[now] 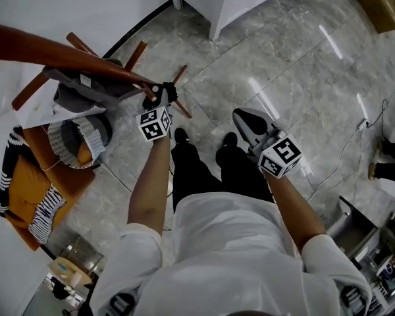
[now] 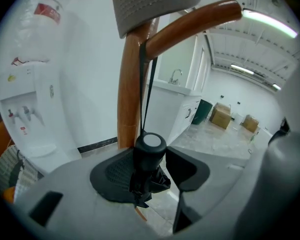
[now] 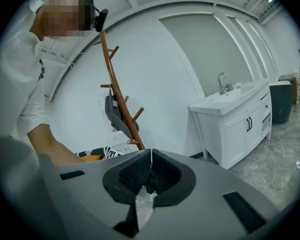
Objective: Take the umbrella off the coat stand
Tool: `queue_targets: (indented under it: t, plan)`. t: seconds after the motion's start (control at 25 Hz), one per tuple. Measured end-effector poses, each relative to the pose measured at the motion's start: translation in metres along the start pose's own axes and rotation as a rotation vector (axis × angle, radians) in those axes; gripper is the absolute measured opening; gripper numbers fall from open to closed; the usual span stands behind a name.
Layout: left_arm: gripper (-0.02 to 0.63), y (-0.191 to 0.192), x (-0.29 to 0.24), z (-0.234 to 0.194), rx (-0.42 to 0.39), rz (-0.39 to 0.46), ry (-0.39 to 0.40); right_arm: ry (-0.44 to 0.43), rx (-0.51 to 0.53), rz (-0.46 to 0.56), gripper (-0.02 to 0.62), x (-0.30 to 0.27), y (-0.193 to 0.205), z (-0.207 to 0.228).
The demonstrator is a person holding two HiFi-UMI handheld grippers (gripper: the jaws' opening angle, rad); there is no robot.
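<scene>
Marble floor (image 1: 283,58) lies below; left gripper (image 2: 155,166) clasps the umbrella (image 2: 151,146) hanging on the coat stand (image 2: 127,94); right gripper (image 3: 150,171) is closed, empty.

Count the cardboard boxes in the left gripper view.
2. Both stand on the floor in the background: one cardboard box just right of the dark bin, the second box further right. Others may be hidden.
</scene>
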State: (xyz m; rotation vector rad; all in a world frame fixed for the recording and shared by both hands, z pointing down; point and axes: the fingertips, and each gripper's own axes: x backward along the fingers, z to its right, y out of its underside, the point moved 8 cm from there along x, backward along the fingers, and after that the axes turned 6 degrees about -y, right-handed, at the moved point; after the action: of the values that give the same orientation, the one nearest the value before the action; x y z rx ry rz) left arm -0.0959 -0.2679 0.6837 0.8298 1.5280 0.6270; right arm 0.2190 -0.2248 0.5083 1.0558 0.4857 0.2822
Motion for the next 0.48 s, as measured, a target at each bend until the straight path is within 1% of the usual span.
queue_targets:
  t: [0.24,0.36,0.48]
  plan:
    - [0.204,-0.003,0.014,0.005,0.010,0.008,0.015,-0.033,0.016,-0.010,0.017,-0.001,-0.004,0.003]
    - [0.202,-0.011,0.027,0.007,0.025,0.026,0.024,-0.050,0.015,-0.008,0.017,-0.004,-0.006,0.002]
    - [0.201,-0.019,0.041,0.007,0.045,0.035,0.049,-0.080,0.018,-0.005,0.017,-0.009,-0.010,-0.002]
